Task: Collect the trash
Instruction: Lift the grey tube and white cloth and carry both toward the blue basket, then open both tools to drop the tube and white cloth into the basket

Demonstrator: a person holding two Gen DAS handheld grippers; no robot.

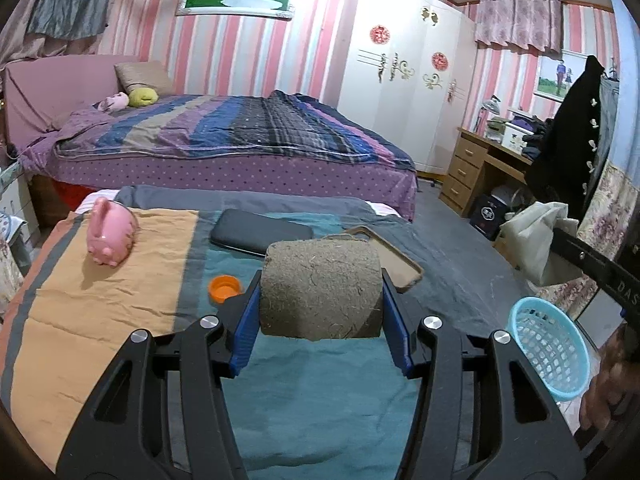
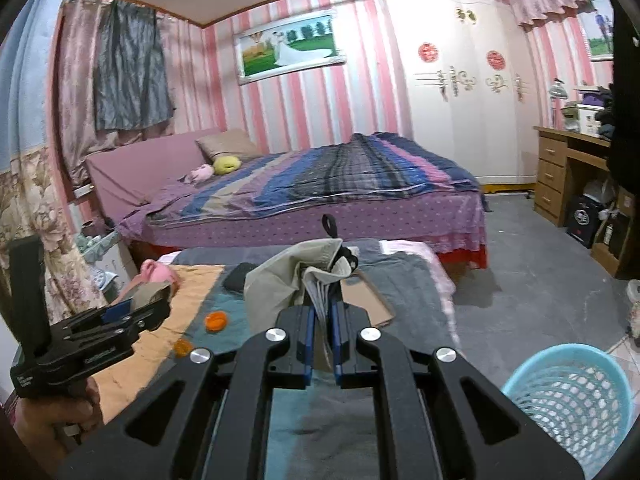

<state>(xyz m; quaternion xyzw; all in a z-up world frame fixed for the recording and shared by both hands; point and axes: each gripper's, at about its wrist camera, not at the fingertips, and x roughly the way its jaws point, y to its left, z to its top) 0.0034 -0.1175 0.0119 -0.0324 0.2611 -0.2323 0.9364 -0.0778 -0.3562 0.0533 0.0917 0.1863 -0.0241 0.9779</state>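
Observation:
My left gripper [image 1: 320, 276] is shut on a brown-grey cardboard roll [image 1: 320, 288] and holds it above the cloth-covered table [image 1: 320, 392]. It also shows at the left of the right wrist view [image 2: 150, 300]. My right gripper [image 2: 322, 320] is shut on a beige cloth bag [image 2: 288, 276], lifted above the table; the bag also shows in the left wrist view [image 1: 536, 236]. A light blue mesh basket [image 2: 572, 404] stands to the right of the table, also seen in the left wrist view [image 1: 548, 348]. An orange cap [image 1: 225, 288] lies on the cloth.
A pink piggy bank [image 1: 112, 234], a black case [image 1: 260, 232] and a brown phone case [image 1: 396, 260] lie on the table. A small orange piece [image 2: 183, 347] lies near the orange cap [image 2: 216, 321]. Behind are a bed [image 1: 240, 136], a wardrobe and a wooden desk [image 1: 476, 168].

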